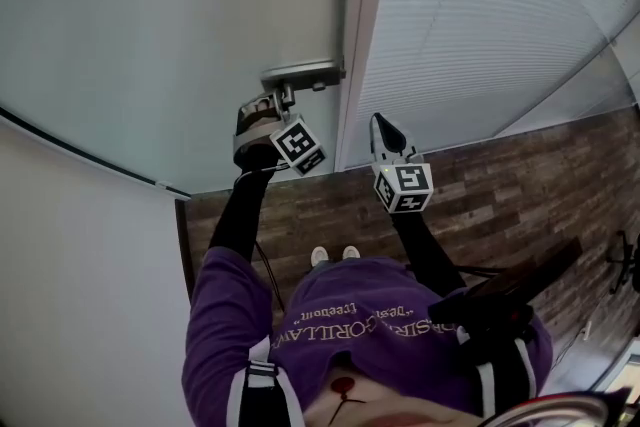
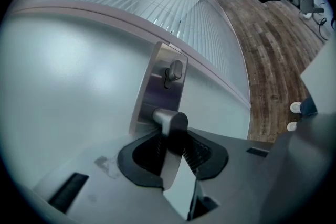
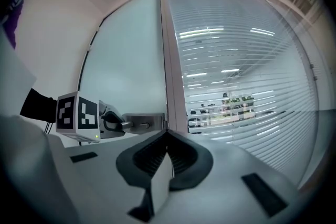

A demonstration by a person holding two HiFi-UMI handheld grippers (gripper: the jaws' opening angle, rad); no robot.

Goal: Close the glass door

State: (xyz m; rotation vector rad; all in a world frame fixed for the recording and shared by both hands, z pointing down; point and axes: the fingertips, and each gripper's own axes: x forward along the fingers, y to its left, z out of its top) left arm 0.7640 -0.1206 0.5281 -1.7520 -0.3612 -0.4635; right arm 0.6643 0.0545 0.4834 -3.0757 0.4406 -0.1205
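- While the glass door [image 1: 150, 25] fills the left of the head view, a pale frame post [image 1: 357, 35] runs up its right edge. Past the post stands a glazed partition with horizontal blinds [image 1: 480, 25].
- Dark wood-plank floor [image 1: 520, 185] lies below. The person's white shoes [image 1: 333, 255] stand on it close to the post, and an office chair [image 1: 625, 260] shows at the far right edge.
- Beside the post and apart from the door, the right gripper [image 1: 382, 125] hangs free, its jaws together with nothing between them.
- At the door, the left gripper [image 2: 170, 136] has its jaws clamped on the lever handle [image 2: 169, 119], one pad on each side of the bar.
- That handle juts from a brushed-metal plate [image 2: 155, 86] near the door's edge, with a small thumb-turn [image 2: 175, 72] on the same plate.
- As for the pane itself, it is frosted, pale grey-green and not see-through.
- From the right gripper view the door's edge lies close against the post; whether it is latched cannot be told.
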